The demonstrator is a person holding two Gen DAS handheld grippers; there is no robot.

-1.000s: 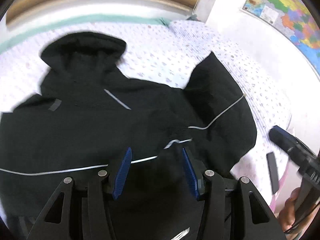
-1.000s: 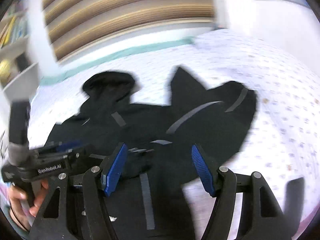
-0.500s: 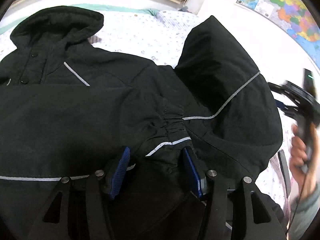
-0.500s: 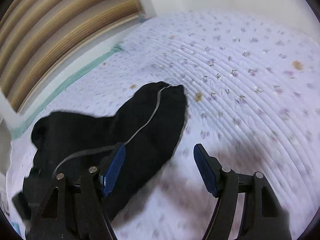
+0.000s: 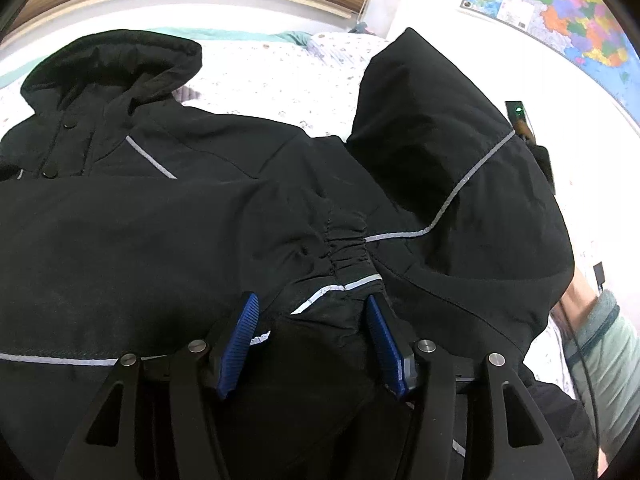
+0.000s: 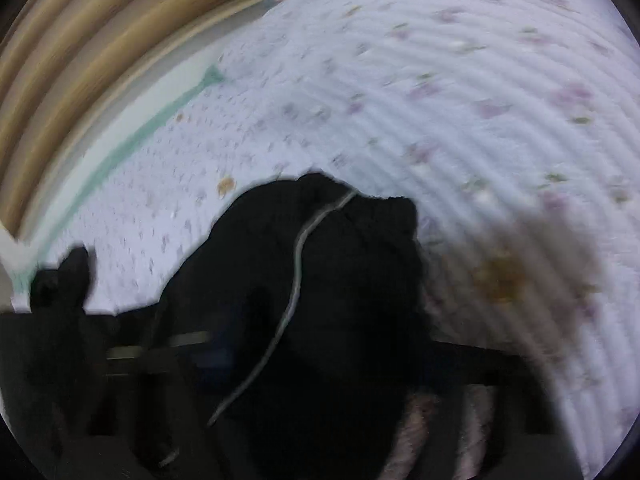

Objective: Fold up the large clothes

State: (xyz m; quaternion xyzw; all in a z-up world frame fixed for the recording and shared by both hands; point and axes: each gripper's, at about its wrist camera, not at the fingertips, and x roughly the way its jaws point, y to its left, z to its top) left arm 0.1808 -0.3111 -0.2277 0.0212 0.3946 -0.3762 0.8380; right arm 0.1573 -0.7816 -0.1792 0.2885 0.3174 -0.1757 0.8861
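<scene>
A black hooded jacket [image 5: 168, 240] with grey reflective stripes lies spread on the bed. One sleeve is folded across its body, and the gathered cuff [image 5: 346, 252] ends right at my left gripper [image 5: 314, 320]. That gripper stands open, its blue pads [image 5: 244, 336] on either side of the cuff end. The other sleeve [image 5: 448, 152] rises in a peak at the right. In the blurred right wrist view this sleeve's end [image 6: 320, 264] fills the space in front of my right gripper [image 6: 320, 344]. Its jaws are closing with black fabric lying across them, and the pads are lost in blur.
A quilted floral bed cover [image 6: 440, 92] with a teal edge [image 6: 132, 136] carries the jacket. A wooden slatted board [image 6: 100, 28] runs behind the bed. A map [image 5: 560, 12] hangs on the right wall. A person's hand and grey-green sleeve [image 5: 600, 344] hold the right gripper's body [image 5: 520, 120].
My left gripper has sunk onto the jacket with the cuff and then kept still. My right gripper has swung away from the jacket's middle, over the quilt, to the far sleeve's end.
</scene>
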